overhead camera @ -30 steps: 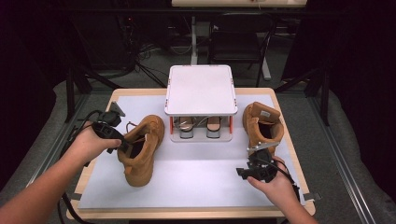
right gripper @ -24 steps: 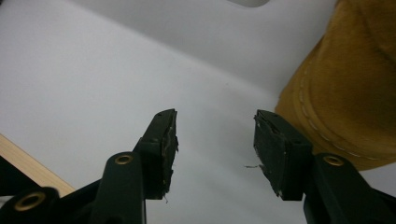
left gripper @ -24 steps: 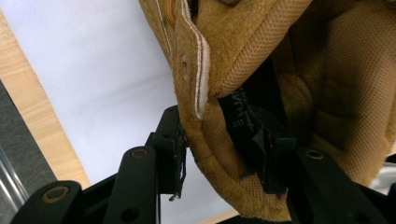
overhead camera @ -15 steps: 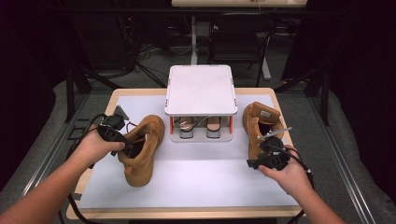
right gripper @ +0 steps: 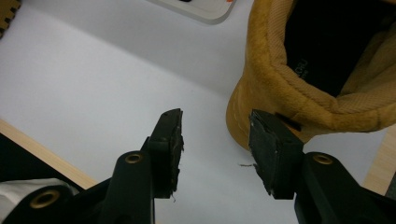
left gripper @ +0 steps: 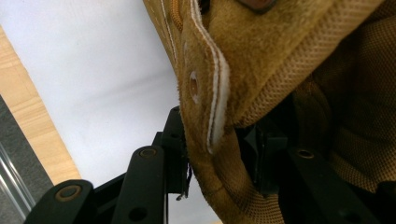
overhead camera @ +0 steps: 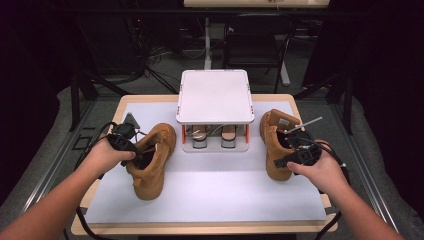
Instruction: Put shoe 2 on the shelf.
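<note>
Boots both on bench: left gripper (overhead camera: 131, 149) fingers closing on left boot (overhead camera: 150, 160) collar, right gripper (right gripper: 215, 144) fingers parted, empty, closing beside right boot (right gripper: 317, 70), neither lifted.

left boot (overhead camera: 150, 160): tan suede, white stitched edge on the eyelet flap, ribbed woven tan collar, brown metal eyelets
right boot (overhead camera: 276, 145): the same tan suede, ribbed collar, dark lining inside with faint lettering
bench (overhead camera: 150, 102): pale wood rim
mat (overhead camera: 215, 185): plain white sheet over the bench top
shoe rack (overhead camera: 215, 95): white top, red-orange posts, brown and tan shoes beneath
left gripper (overhead camera: 125, 142): black
right gripper (right gripper: 215, 140): black jaws, brass-coloured rivets
floor (overhead camera: 60, 130): grey
</note>
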`<act>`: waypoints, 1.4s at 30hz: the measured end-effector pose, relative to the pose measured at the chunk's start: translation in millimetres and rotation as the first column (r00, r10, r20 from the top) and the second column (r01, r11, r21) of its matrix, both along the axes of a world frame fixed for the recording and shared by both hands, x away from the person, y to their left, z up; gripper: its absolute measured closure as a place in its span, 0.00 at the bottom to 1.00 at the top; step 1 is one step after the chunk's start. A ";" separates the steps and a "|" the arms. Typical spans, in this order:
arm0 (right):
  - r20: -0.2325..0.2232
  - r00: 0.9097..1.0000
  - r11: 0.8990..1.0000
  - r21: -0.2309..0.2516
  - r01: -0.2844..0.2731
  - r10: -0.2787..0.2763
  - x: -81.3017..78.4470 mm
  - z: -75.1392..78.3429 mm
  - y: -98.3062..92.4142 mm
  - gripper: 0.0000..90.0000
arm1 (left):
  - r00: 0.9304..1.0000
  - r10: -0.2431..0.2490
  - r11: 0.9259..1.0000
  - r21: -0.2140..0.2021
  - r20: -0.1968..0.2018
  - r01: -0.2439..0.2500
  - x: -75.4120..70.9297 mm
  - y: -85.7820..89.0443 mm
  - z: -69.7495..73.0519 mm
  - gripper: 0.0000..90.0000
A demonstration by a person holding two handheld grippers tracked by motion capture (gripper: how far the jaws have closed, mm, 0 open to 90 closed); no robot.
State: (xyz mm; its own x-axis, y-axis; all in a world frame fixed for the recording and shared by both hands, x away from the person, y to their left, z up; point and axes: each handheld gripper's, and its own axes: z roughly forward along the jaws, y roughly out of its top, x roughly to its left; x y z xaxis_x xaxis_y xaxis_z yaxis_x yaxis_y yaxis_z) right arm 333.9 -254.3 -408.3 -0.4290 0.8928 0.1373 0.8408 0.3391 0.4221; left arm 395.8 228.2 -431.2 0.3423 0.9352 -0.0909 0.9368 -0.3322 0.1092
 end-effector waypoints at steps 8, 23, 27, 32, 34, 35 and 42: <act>0.000 1.000 1.000 0.006 0.010 -0.010 2.2 8.5 -1.2 0.60 | 1.000 -0.006 1.000 0.022 0.004 0.006 0.1 -2.9 -2.6 0.72; -0.009 0.999 0.998 -0.037 0.047 -0.047 24.2 25.9 -3.5 0.60 | 0.999 -0.033 0.999 0.041 0.000 0.033 1.8 -5.1 -19.3 0.75; -0.022 0.999 0.996 -0.069 0.048 -0.050 31.7 29.0 -2.4 0.60 | 1.000 -0.027 0.999 0.030 -0.007 0.027 2.5 -4.6 -21.4 0.75; -0.035 0.998 0.995 -0.089 0.049 -0.053 40.6 30.2 3.1 0.59 | 0.999 -0.033 0.999 0.034 -0.009 0.033 3.1 -5.2 -22.9 0.75; -0.045 0.997 0.994 -0.097 0.050 -0.054 43.5 29.3 5.3 0.59 | 0.999 -0.031 0.999 0.036 -0.012 0.032 3.2 -5.4 -23.4 0.75; -0.049 0.997 0.994 -0.099 0.047 -0.052 44.8 28.3 6.3 0.59 | 0.999 -0.031 0.999 0.034 -0.013 0.031 3.4 -5.4 -23.7 0.75; -0.091 0.994 0.989 -0.145 0.043 -0.056 52.9 18.3 15.4 0.59 | 0.999 -0.033 0.998 0.045 -0.014 0.034 3.6 -5.8 -24.6 0.76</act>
